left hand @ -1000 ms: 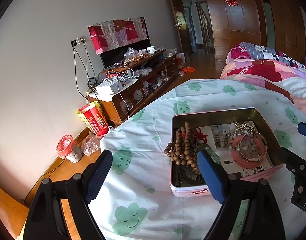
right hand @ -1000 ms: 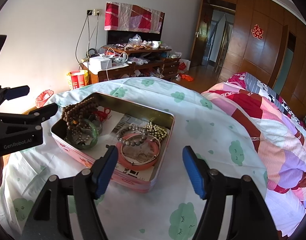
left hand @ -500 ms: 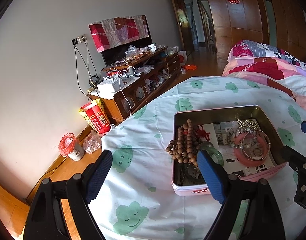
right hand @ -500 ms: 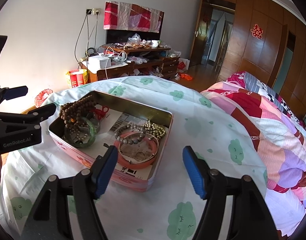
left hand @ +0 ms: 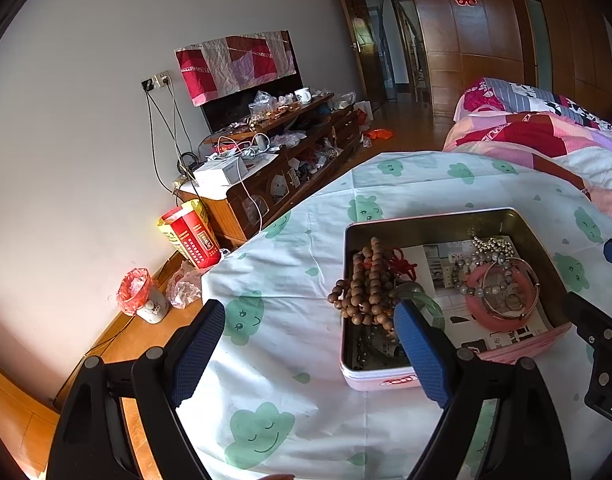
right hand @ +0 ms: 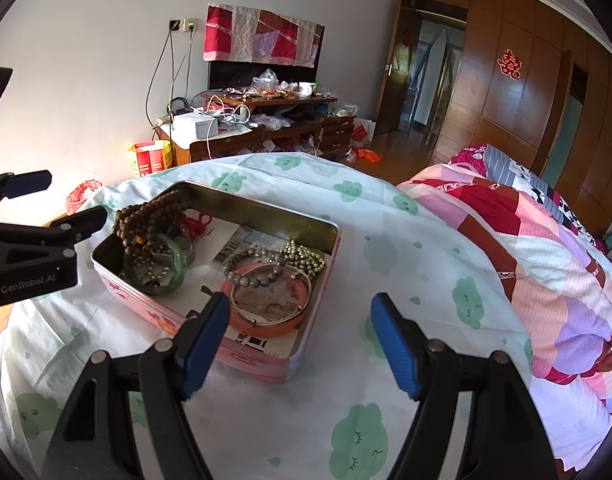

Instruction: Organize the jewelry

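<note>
The pink tin [right hand: 306, 320] of jewelry sits on the worktop [right hand: 385, 248], brown beads [right hand: 146, 216] hanging over its 10 o'clock corner. The right tongs [right hand: 300, 340] have just been opening, nothing between them. The left tongs [left hand: 309, 344] are apart too.

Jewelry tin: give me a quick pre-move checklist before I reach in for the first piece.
1. Right gripper open and empty, jaws just opening wider: ok.
2. Left gripper open and empty: ok.
3. Jewelry tin lidless, flat on the tablecloth: ok.
4. Pink bangle nearest the right gripper, top unobstructed: ok.
5. Silver bangle and grey bead bracelet lie on or inside the pink one, may lift together: not ok.
6. Wooden beads hang over the tin's rim: not ok.
</note>
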